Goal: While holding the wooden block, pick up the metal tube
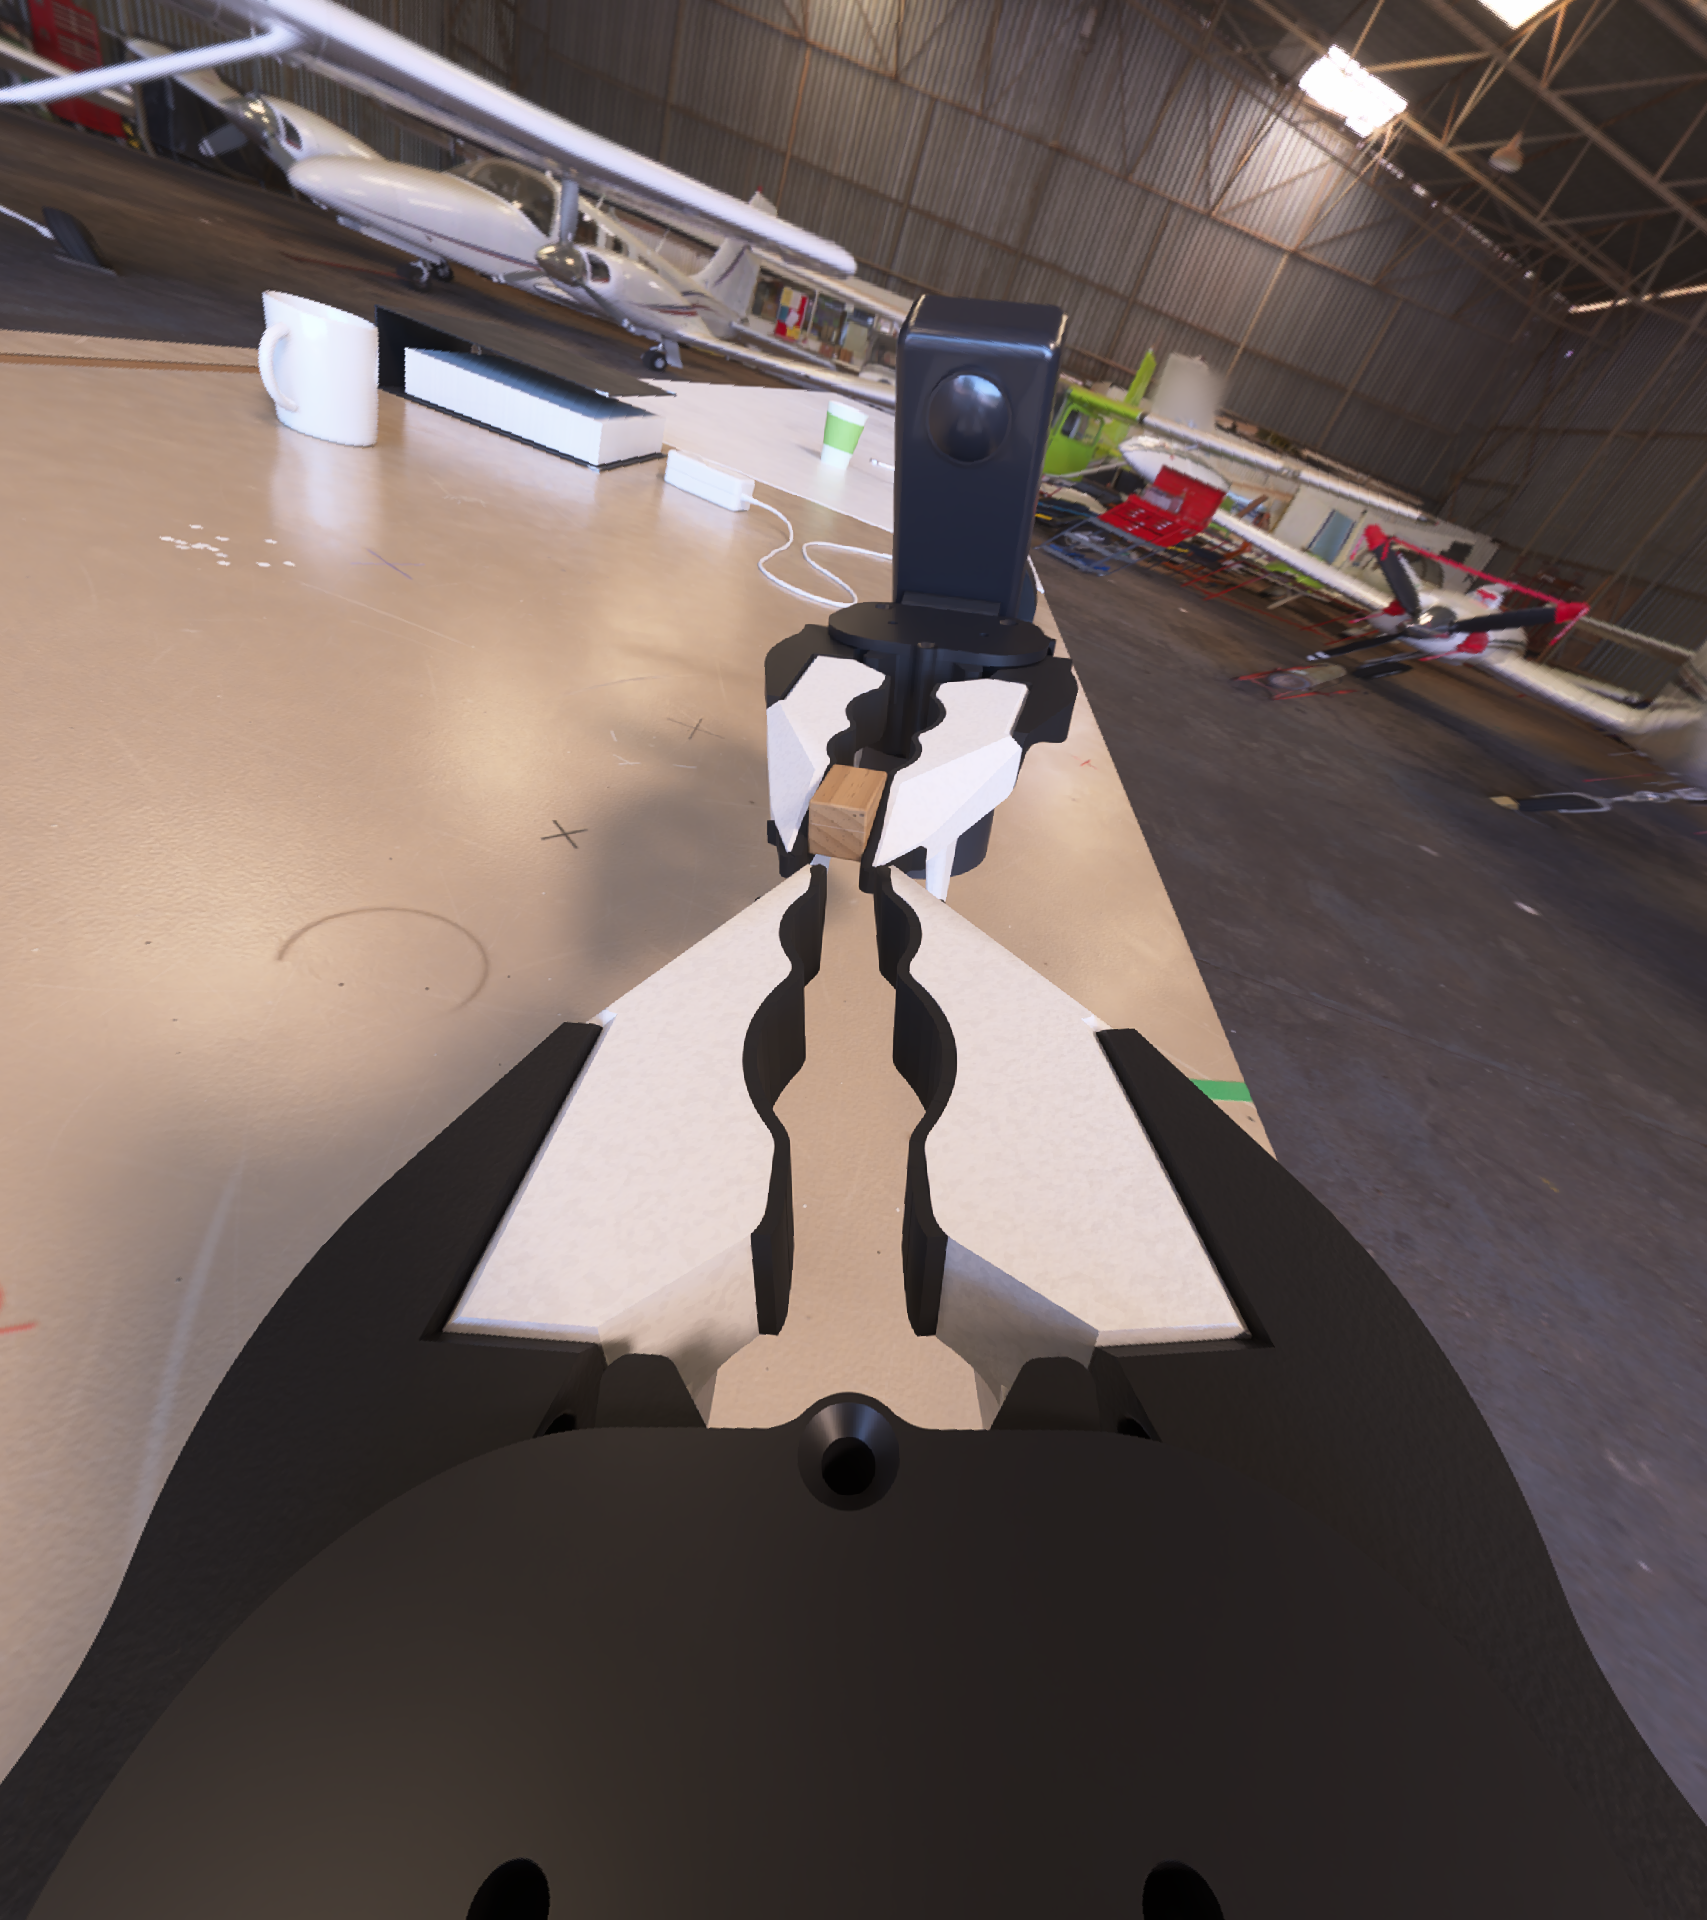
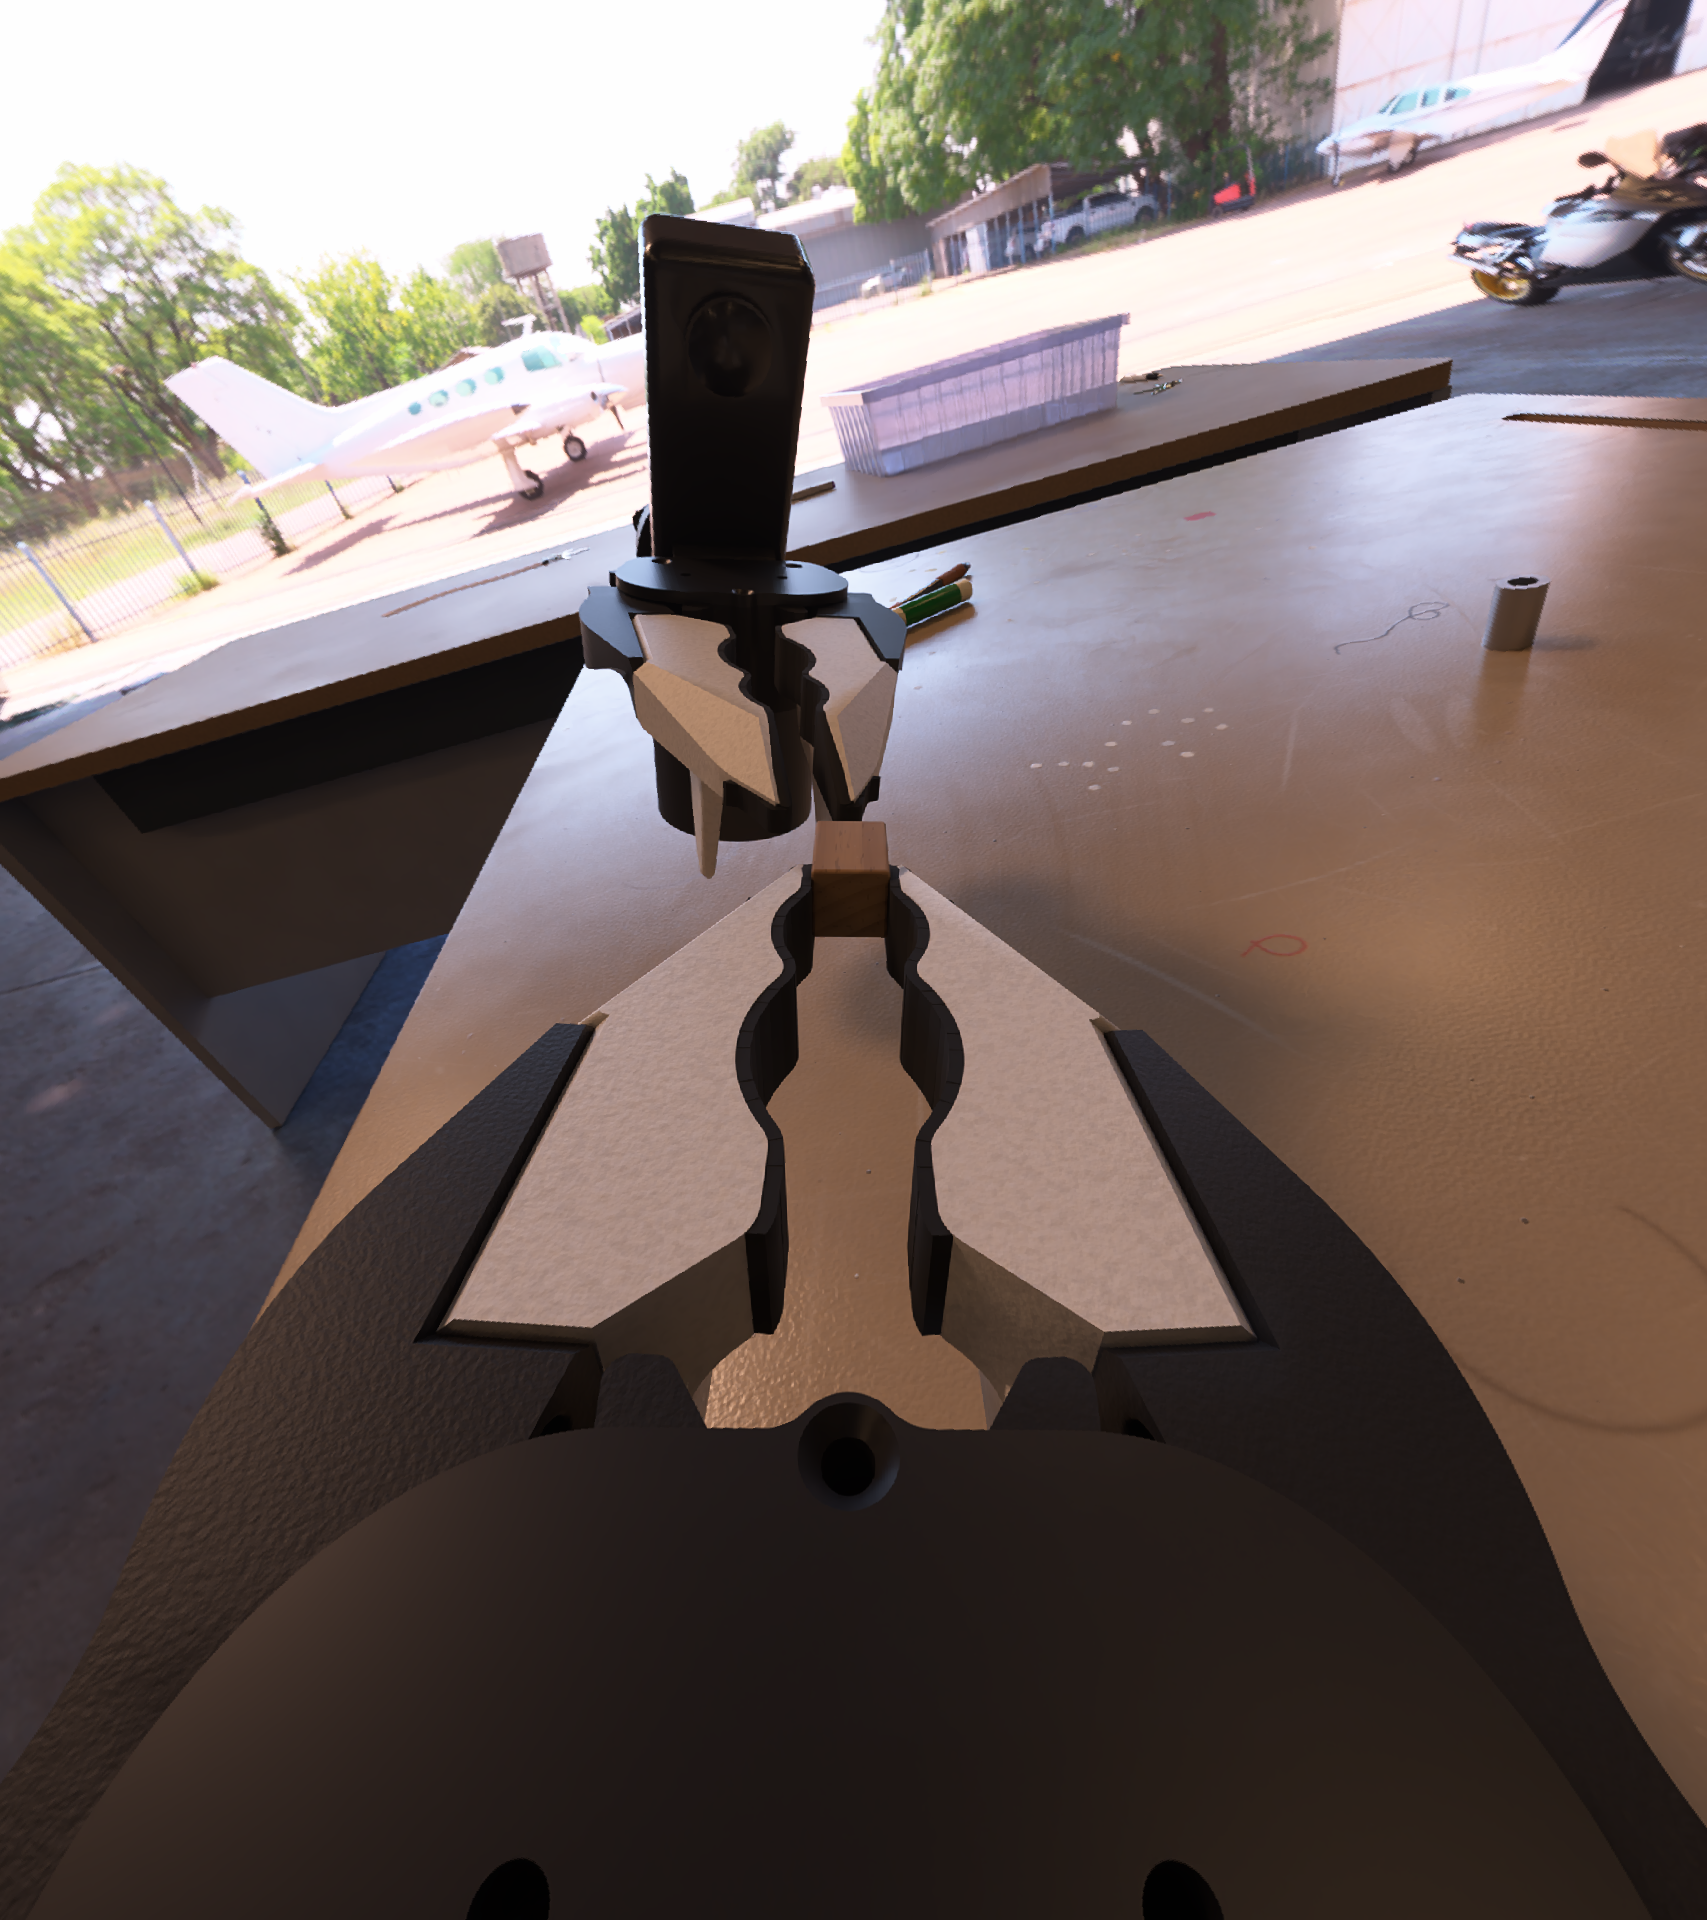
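My right gripper is shut on a small wooden block, held at its fingertips above the tan table. A short grey metal tube stands upright on the table, far off to the right of that gripper. It does not show in the left wrist view. My left gripper faces the right gripper tip to tip. Its jaws stand a narrow way apart with nothing between them. The block sits just past its tips. The left gripper also shows in the right wrist view.
A white mug, a white box, a green cup and a white adapter with cable sit at the table's far side. Green pencils lie behind the left gripper. The table edge runs close beside both grippers.
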Available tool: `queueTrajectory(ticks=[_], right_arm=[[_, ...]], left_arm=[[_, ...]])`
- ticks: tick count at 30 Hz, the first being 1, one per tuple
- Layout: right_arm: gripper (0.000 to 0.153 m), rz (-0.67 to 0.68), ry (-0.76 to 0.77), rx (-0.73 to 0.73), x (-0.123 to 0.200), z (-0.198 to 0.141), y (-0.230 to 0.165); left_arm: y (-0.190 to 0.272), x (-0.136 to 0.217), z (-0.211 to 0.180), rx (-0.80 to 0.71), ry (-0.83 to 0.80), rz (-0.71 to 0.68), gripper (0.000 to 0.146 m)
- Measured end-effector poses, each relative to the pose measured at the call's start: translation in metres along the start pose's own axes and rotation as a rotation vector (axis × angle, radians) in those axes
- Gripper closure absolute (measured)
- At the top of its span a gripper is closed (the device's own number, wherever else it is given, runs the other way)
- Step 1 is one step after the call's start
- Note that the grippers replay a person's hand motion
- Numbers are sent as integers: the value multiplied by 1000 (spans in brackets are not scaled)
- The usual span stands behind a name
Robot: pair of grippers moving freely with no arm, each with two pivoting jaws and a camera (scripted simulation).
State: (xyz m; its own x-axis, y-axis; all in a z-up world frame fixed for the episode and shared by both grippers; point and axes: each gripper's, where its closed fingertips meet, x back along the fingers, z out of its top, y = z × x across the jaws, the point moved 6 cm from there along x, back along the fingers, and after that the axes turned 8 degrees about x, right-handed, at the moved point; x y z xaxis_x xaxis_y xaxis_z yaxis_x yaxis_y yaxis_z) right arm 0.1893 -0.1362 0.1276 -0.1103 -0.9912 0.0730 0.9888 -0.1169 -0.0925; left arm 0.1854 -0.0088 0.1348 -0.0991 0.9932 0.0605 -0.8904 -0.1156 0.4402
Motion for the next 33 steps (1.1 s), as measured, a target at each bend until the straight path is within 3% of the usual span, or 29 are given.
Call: queueTrajectory(ticks=[19,21,23,25,27,33], right_arm=[[140,-25,48,-14,3,4,4],[141,-92,21,9,6,2,11],[140,-233,-30,59,12,-2,25],[140,-370,-93,90,18,-7,38],[140,-455,-138,90,21,-12,47],[140,-537,-237,149,16,-22,51]], left_arm=[[-5,-6,0,43,33,10,137],[-18,-3,0,15,23,172,130],[-37,9,-3,-27,-36,488,121],[-55,23,-8,-46,-119,781,124],[-66,34,-14,-34,-163,945,125],[-73,42,-17,5,-176,966,123]])
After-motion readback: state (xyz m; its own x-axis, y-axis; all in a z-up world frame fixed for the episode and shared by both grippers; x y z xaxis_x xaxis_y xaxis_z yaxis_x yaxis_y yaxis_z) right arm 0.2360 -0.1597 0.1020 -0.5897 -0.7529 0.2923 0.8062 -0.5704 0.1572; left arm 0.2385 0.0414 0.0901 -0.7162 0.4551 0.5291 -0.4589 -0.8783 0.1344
